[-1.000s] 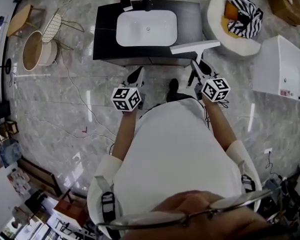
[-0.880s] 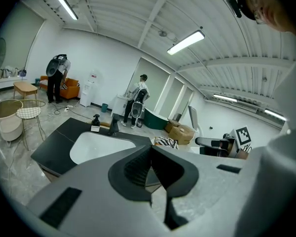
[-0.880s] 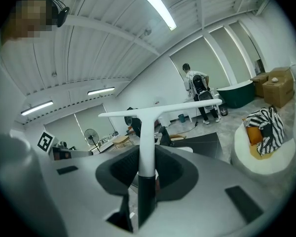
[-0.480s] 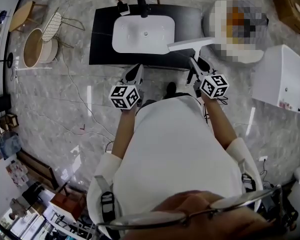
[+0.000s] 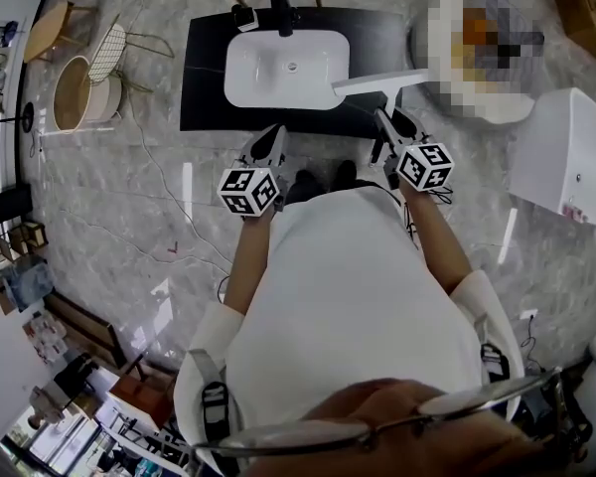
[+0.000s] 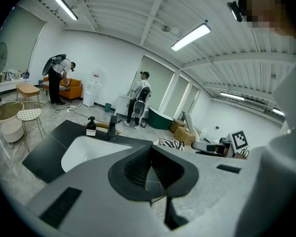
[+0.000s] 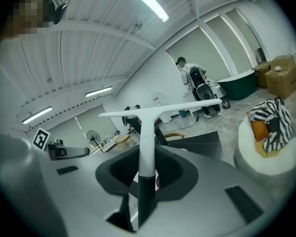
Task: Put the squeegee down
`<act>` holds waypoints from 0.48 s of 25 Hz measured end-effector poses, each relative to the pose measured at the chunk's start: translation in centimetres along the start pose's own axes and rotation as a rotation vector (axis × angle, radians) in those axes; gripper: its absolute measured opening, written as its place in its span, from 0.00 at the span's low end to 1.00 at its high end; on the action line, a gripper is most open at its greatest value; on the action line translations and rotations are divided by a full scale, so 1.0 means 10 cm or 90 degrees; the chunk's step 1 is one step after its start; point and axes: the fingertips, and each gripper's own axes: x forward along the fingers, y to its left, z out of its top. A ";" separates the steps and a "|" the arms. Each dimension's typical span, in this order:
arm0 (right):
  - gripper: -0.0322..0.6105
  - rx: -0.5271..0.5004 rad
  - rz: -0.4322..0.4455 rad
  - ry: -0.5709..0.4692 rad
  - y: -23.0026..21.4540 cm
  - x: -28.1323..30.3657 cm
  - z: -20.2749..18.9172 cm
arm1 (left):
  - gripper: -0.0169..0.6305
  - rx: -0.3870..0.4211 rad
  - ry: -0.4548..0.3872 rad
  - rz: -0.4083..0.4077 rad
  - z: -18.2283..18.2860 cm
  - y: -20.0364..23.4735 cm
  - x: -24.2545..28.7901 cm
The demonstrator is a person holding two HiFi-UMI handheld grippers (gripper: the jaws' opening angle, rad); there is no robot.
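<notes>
Head view: one squeegee [image 5: 382,89] held above the black table [image 5: 204,78], at the right of its single white sink [image 5: 286,68].
Its long handle runs away from the person, out along the right gripper [image 5: 390,127], and the white blade lies crosswise at the far end, over the table's front right part just beside the sink. In the right gripper view the squeegee [image 7: 147,132] makes a T: dark lower handle, white upper handle, blade across the top. The right gripper [image 7: 147,169] has its fingers clamped on that handle. Of the two grippers, the left gripper [image 5: 271,137] hangs near the table's front edge; its fingers [image 6: 138,168] are pressed together with nothing between them.
</notes>
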 end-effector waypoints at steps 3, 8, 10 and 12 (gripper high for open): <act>0.20 0.007 -0.008 0.002 -0.03 0.05 -0.02 | 0.03 0.006 0.003 -0.004 0.05 0.05 0.04; 0.20 0.011 -0.026 0.004 -0.05 0.19 -0.05 | 0.03 0.011 0.012 -0.020 0.10 0.20 0.16; 0.20 0.012 -0.038 0.004 -0.05 0.26 -0.03 | 0.03 0.009 0.016 -0.031 0.13 0.28 0.22; 0.20 0.016 -0.050 0.004 -0.05 0.33 -0.01 | 0.03 0.004 0.022 -0.042 0.17 0.36 0.28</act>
